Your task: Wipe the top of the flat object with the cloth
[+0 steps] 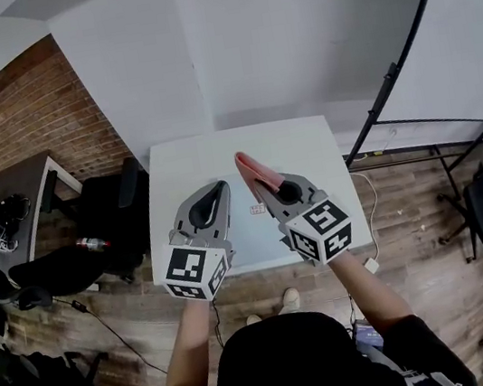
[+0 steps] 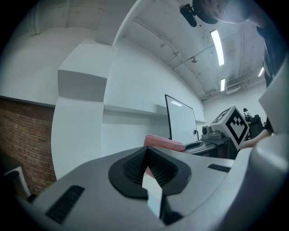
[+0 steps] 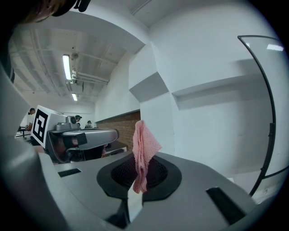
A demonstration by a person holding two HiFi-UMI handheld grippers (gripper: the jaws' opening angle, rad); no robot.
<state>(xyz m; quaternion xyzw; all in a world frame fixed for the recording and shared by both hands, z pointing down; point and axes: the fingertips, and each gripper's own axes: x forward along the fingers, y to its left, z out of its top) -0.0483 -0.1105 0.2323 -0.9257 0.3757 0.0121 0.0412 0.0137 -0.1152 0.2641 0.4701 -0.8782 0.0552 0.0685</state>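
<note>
left gripper (image 2: 146,152): jaws pinched together, nothing in them, over the table's (image 1: 307,144) left half | right gripper (image 3: 139,159): clamped on the pink cloth (image 3: 145,143), which pokes up past the tips, above the table's middle

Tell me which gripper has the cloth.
The right gripper: the pink cloth is pinched between its shut jaws and sticks out past them. The left gripper is shut too, but with nothing between its jaws.
</note>
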